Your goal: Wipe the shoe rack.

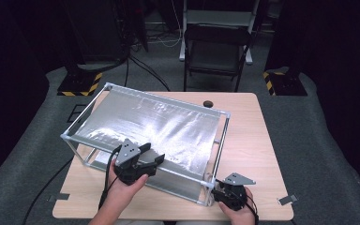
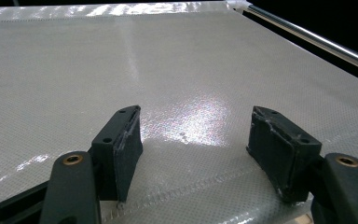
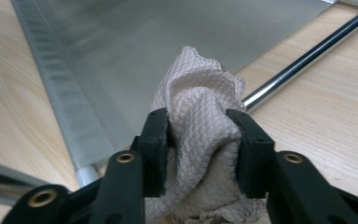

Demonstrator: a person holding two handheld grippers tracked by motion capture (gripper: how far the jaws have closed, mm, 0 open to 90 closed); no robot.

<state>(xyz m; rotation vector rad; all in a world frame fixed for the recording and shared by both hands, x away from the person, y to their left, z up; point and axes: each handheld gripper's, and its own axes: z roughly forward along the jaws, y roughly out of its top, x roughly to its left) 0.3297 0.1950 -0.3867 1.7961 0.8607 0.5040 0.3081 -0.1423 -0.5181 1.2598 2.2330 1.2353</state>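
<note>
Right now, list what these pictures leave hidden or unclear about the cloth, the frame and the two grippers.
- Cloth: right gripper view, its lower end is cut off by the bottom edge and the jaws cover its sides.
- Right gripper: high view, the grey plate on top hides its jaws.
- Frame: left gripper view, the stretched sheet hides the space beneath.
- Left gripper: whether its open jaws touch the sheet is unclear.
</note>
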